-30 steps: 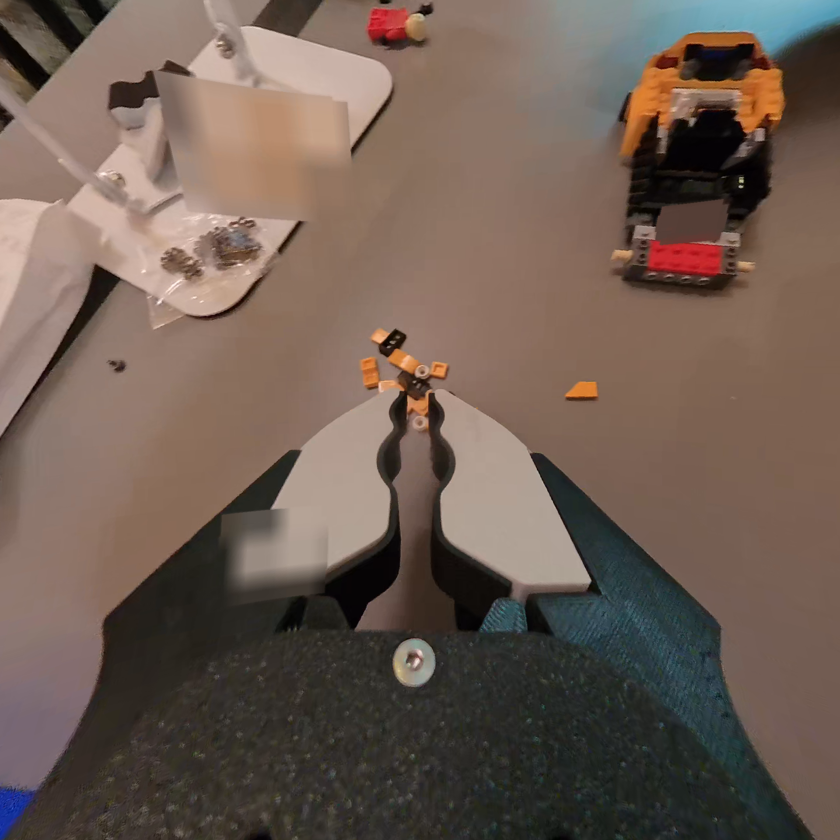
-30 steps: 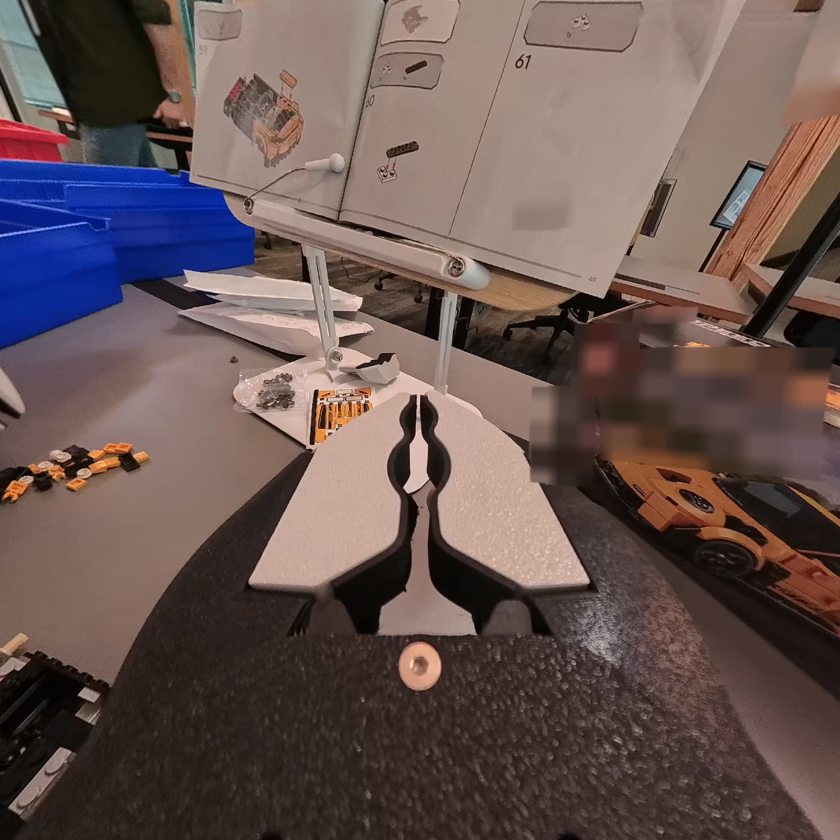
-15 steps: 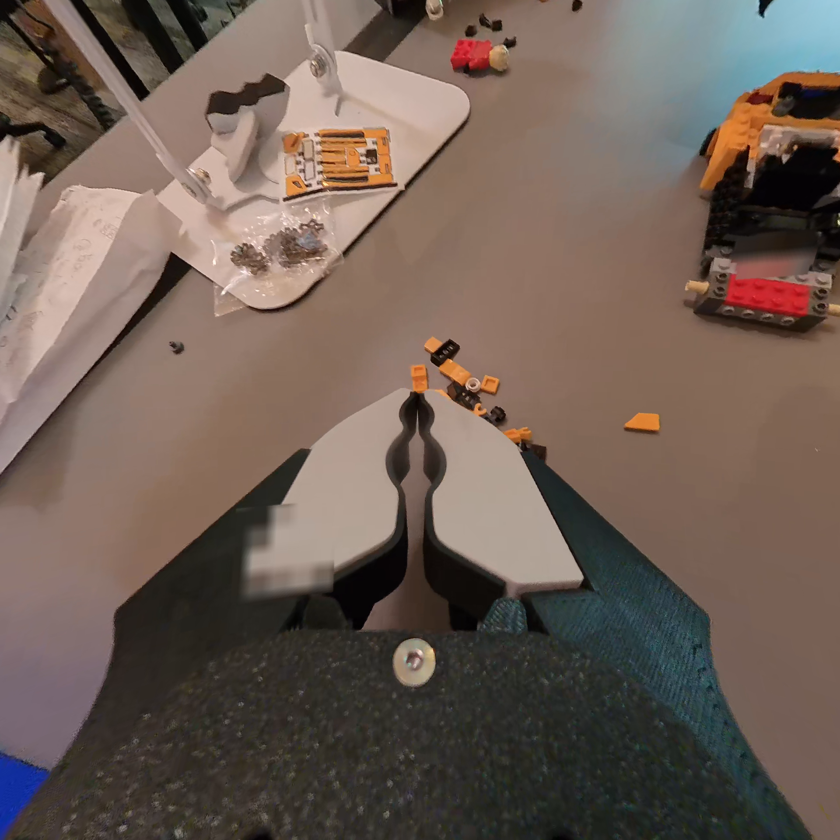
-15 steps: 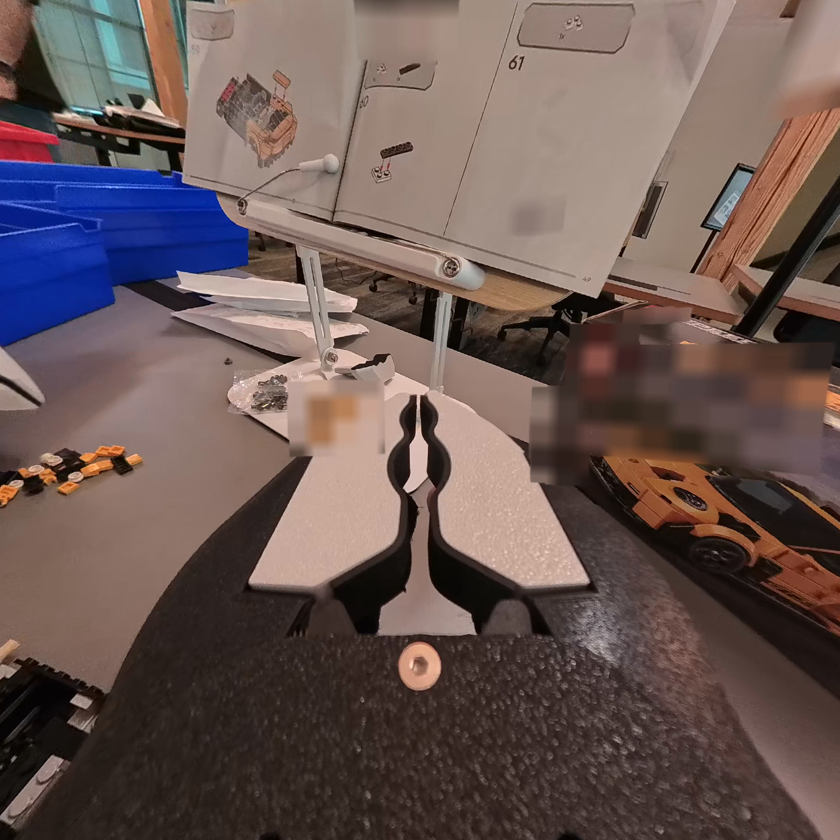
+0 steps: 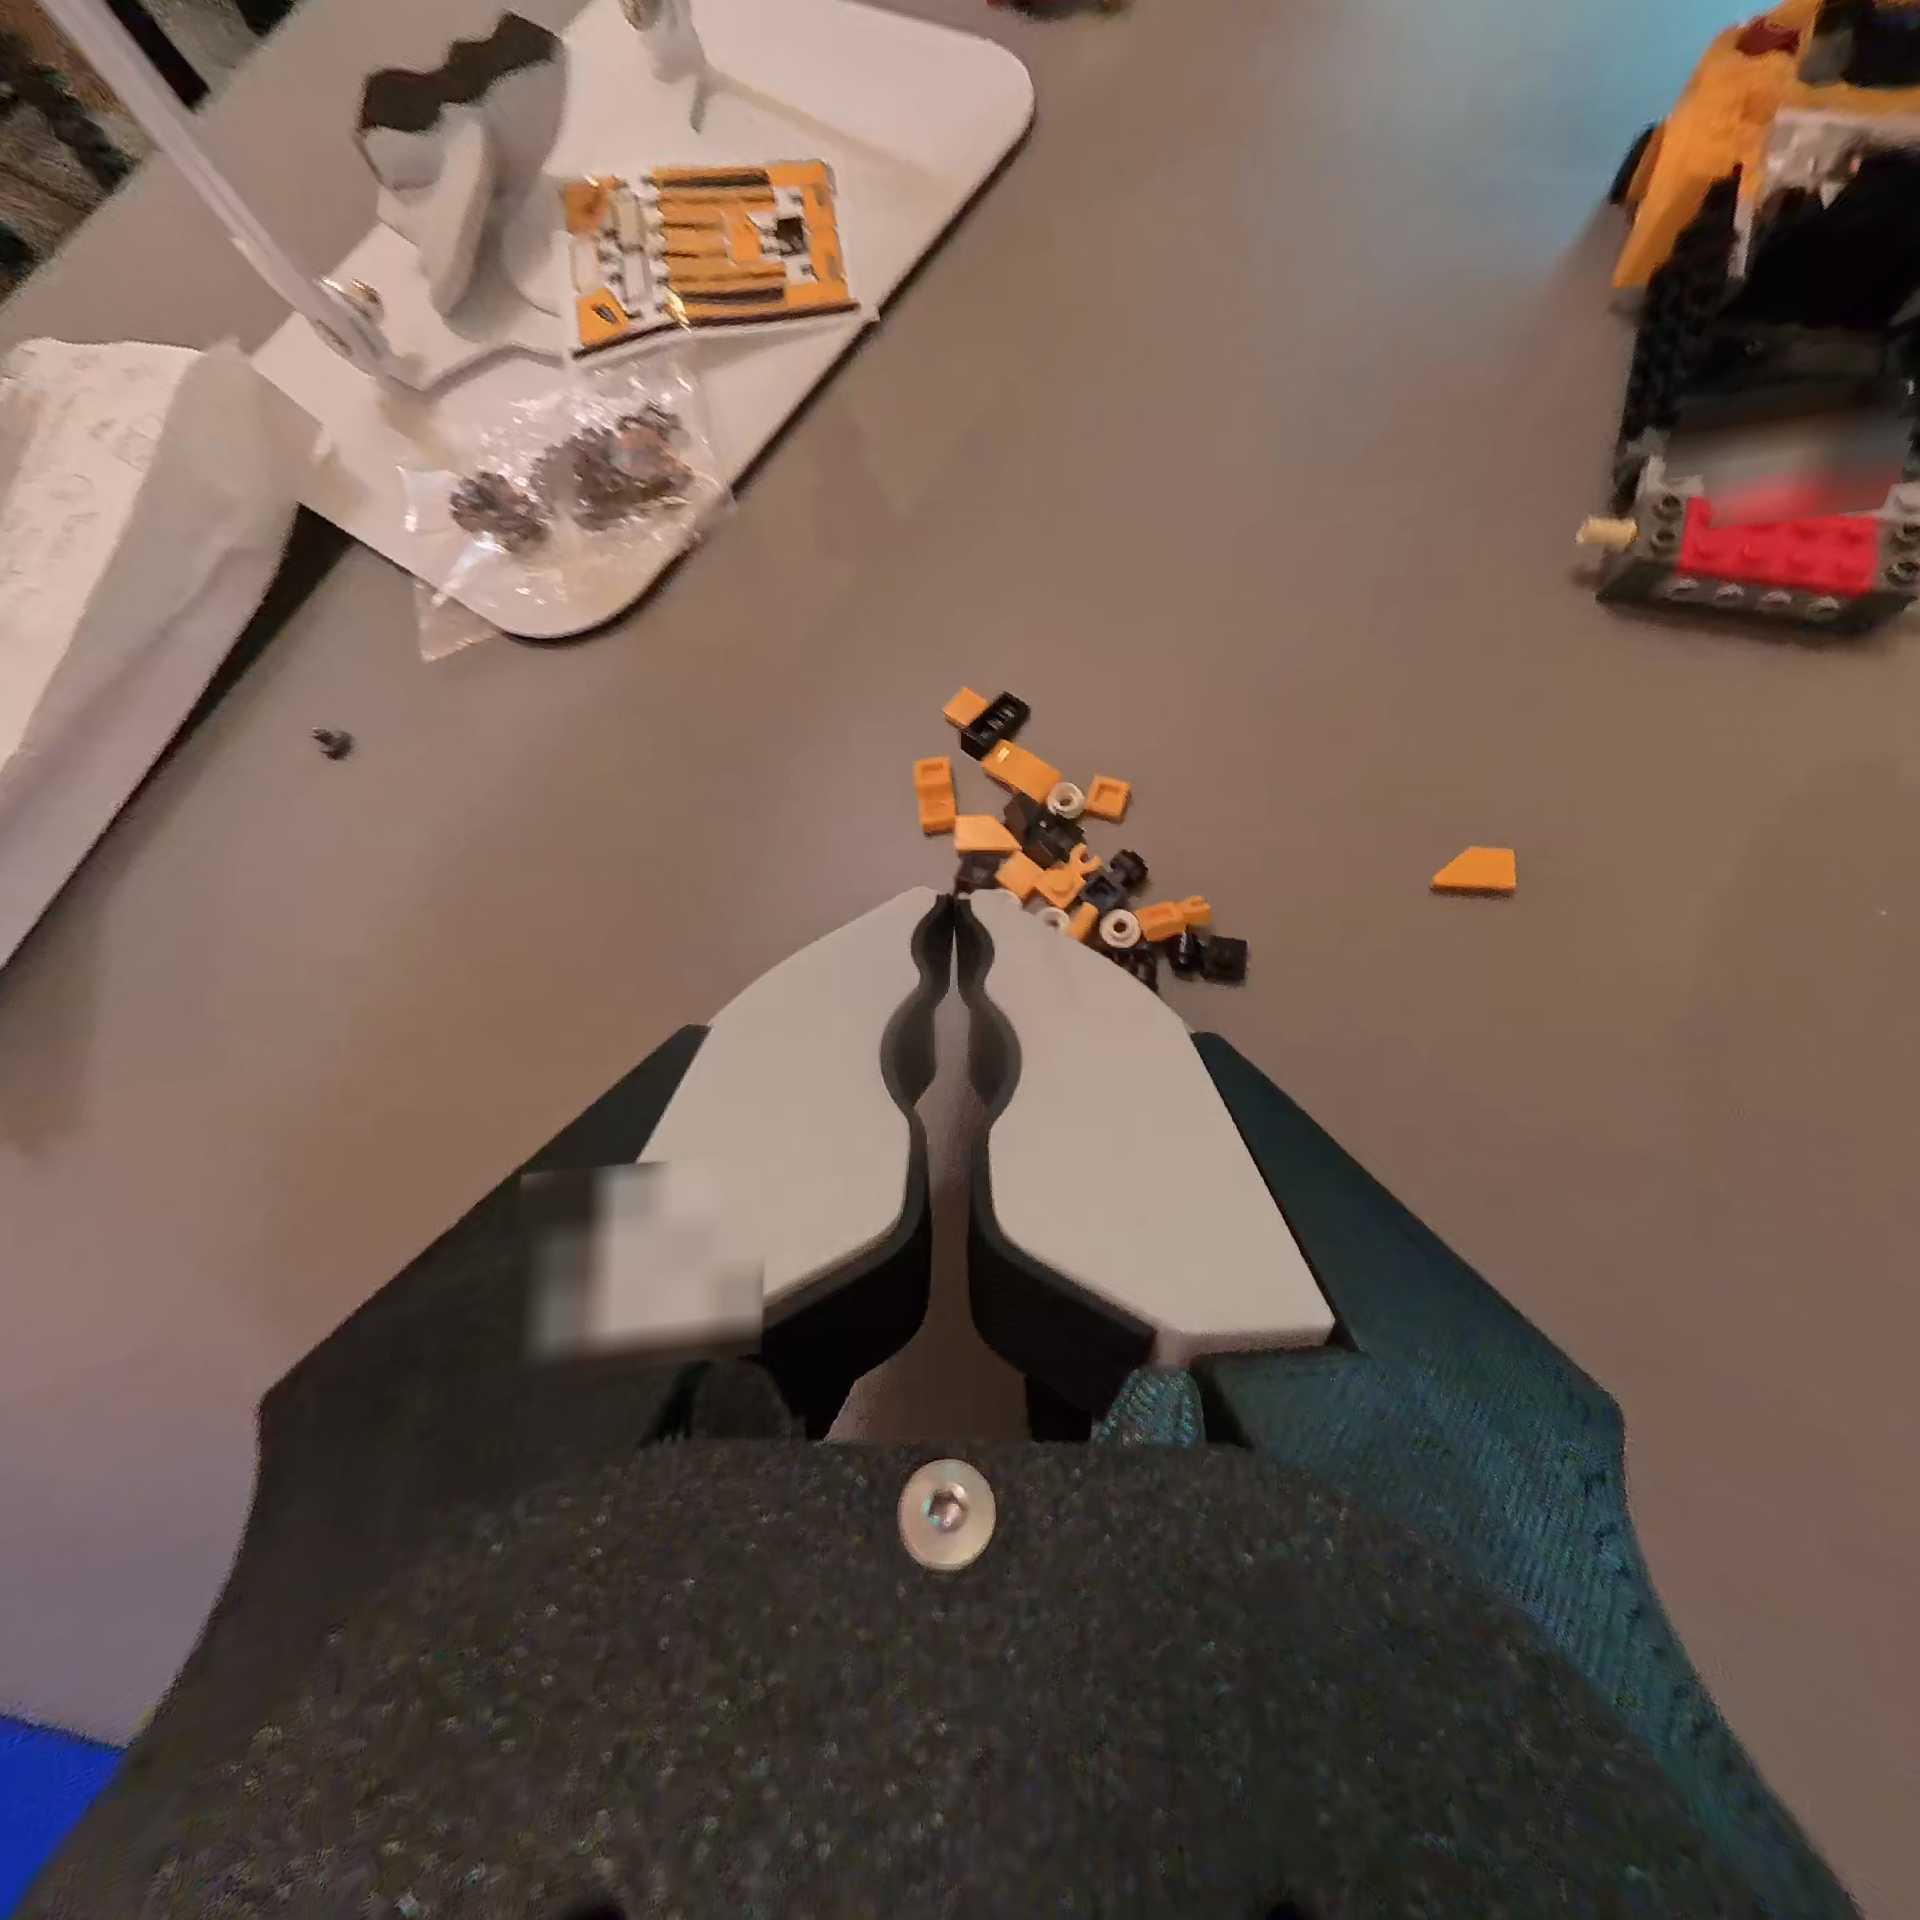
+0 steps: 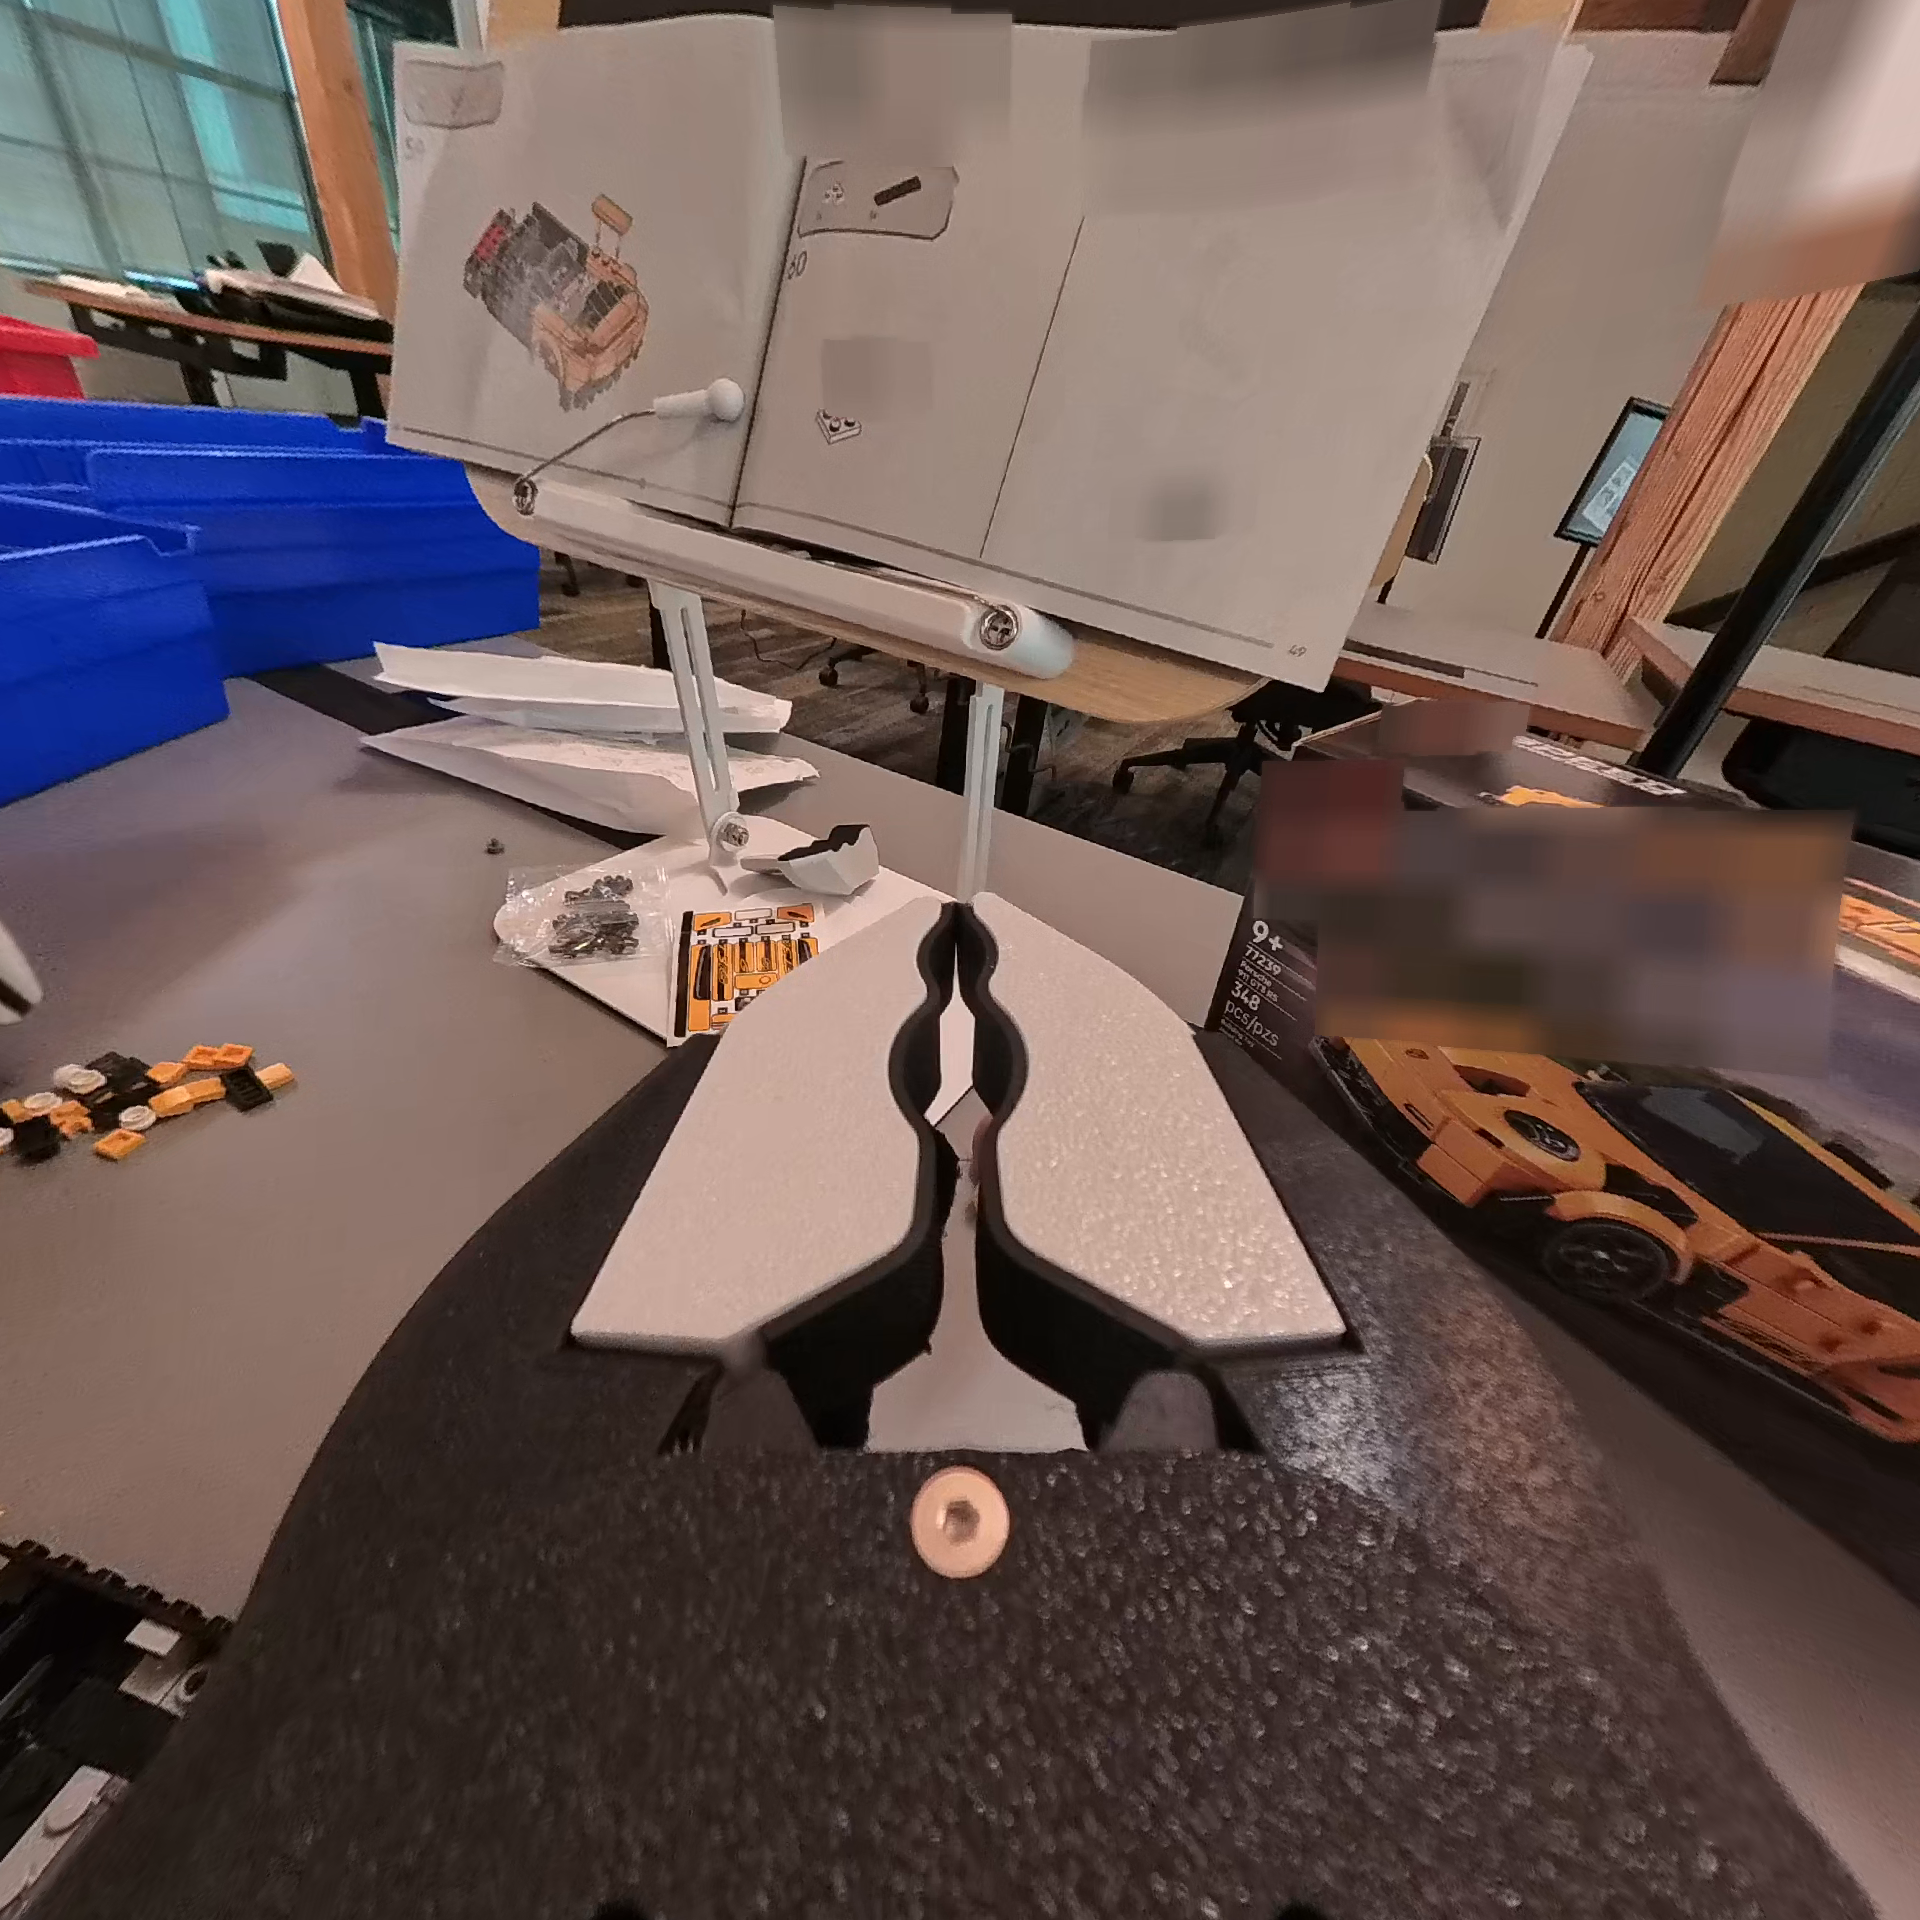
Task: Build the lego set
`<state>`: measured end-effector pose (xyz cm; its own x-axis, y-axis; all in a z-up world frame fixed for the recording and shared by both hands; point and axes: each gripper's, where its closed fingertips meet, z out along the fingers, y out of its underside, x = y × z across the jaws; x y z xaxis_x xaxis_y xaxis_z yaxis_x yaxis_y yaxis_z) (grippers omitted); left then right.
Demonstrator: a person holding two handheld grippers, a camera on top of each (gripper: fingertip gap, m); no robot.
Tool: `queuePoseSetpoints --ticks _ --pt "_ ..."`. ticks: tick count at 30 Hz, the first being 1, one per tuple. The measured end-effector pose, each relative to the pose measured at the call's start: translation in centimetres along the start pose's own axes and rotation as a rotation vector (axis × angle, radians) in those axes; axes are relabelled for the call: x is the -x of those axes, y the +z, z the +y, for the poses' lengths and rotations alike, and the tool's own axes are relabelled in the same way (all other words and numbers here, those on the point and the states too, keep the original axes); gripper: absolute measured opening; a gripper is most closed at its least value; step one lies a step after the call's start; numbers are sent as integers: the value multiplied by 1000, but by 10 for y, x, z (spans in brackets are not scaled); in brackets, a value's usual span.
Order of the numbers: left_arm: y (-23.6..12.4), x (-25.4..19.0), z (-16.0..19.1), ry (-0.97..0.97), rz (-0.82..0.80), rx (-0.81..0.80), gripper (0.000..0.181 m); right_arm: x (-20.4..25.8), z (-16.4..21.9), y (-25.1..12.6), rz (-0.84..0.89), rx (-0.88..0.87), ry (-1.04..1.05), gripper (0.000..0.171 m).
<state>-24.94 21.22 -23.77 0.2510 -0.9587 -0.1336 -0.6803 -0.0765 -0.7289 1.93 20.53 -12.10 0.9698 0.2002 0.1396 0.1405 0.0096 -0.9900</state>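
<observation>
A pile of small orange and black Lego pieces (image 5: 1060,842) lies on the grey table (image 5: 1143,468); it also shows in the right wrist view (image 6: 135,1091). My left gripper (image 5: 954,906) is shut, its tips low at the pile's near left edge; I see nothing held between them. A lone orange wedge piece (image 5: 1475,871) lies to the right. The partly built orange and black car (image 5: 1766,364) stands at the far right. My right gripper (image 6: 956,914) is shut and empty, held above the table facing the open instruction booklet (image 6: 883,312) on its white stand.
The stand's white base (image 5: 914,125) carries a sticker sheet (image 5: 717,244) and a clear bag of small parts (image 5: 582,488). White paper bags (image 5: 83,571) lie at the left. Blue bins (image 6: 156,571) stand far left, and the set's box (image 6: 1558,1143) lies at the right. Tip to tip, the grippers are about 30 cm apart.
My left gripper has closed from a slight gap and shifted from the middle of the pile to its left edge. My right gripper has hardly moved.
</observation>
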Motion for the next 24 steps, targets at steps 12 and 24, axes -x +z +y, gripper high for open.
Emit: queuePoseSetpoints --ticks 12,24 --pt "-6 -26 21 80 123 172 9 1 6 2 -6 16 1 0" --pt "-3 -34 29 102 141 241 12 3 11 4 -15 31 -1 0"
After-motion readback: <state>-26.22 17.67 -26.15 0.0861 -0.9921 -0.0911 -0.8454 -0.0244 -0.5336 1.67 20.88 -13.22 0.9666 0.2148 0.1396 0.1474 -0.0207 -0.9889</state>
